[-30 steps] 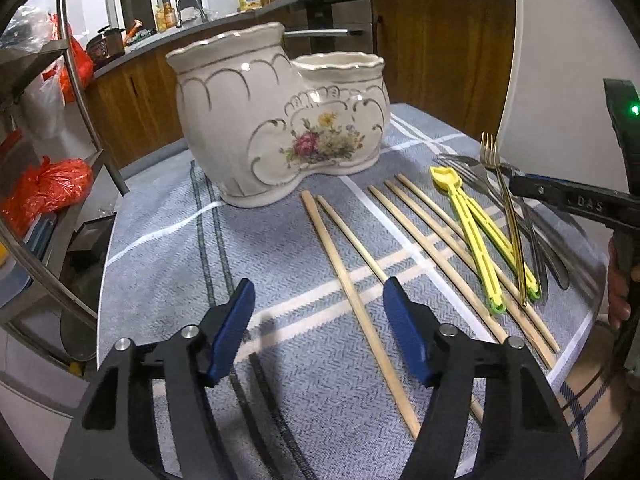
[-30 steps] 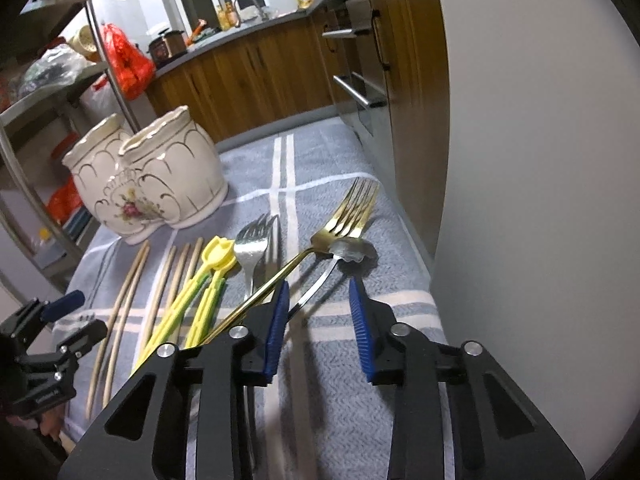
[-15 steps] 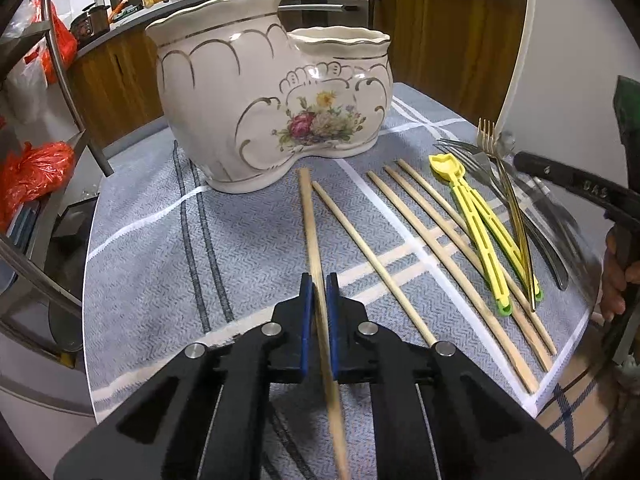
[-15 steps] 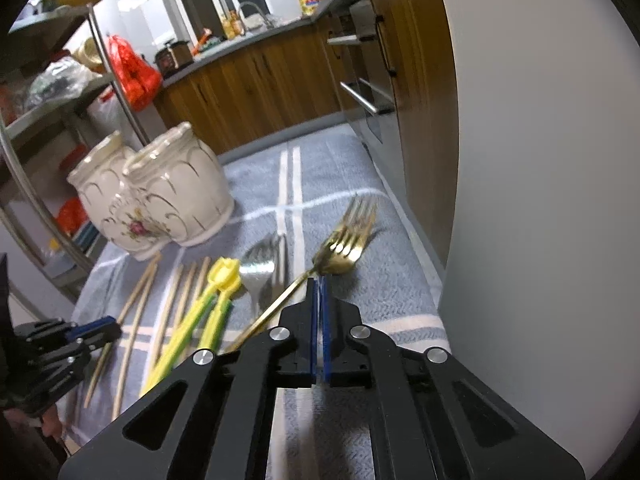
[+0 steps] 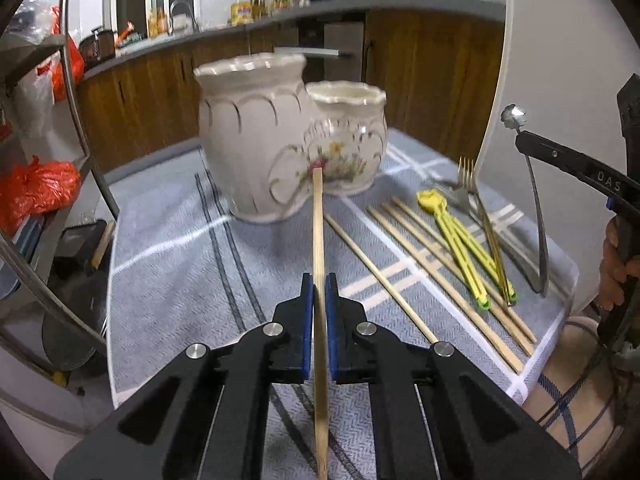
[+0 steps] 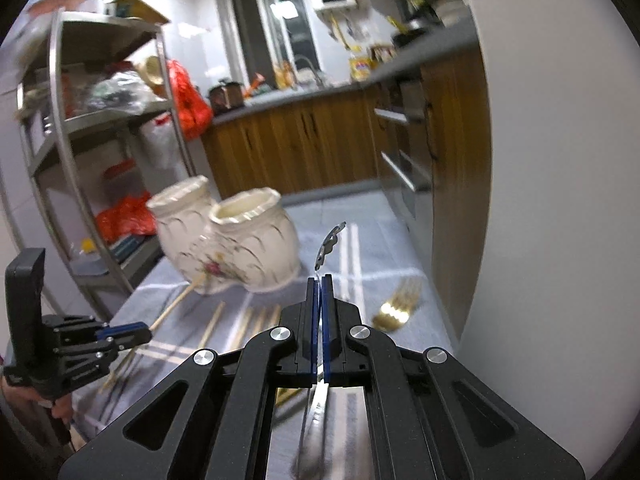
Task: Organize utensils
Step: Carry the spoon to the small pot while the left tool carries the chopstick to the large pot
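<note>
My left gripper (image 5: pixel 319 280) is shut on a wooden chopstick (image 5: pixel 318 220), held off the grey cloth (image 5: pixel 168 248) with its far tip toward the cream ceramic two-pot holder (image 5: pixel 256 152). My right gripper (image 6: pixel 320 280) is shut on a silver utensil (image 6: pixel 329 242), ornate handle end up, raised above the cloth. In the left wrist view the right gripper (image 5: pixel 528 146) is at the right with the utensil (image 5: pixel 536 208) hanging from it. The right wrist view shows the left gripper (image 6: pixel 144 330), its chopstick (image 6: pixel 176 304) and the holder (image 6: pixel 248 248).
Several chopsticks (image 5: pixel 420 256), yellow plastic tongs (image 5: pixel 456 236), a gold fork (image 5: pixel 484 216) and a silver fork (image 5: pixel 456 198) lie on the cloth right of the holder. A steel shelf rack (image 6: pixel 168 120) stands left, a white wall (image 6: pixel 540 200) right.
Both grippers went from open to shut, the left on a chopstick, the right on the silver utensil. Each then lifted its item off the cloth, and the right one tilted upward.
</note>
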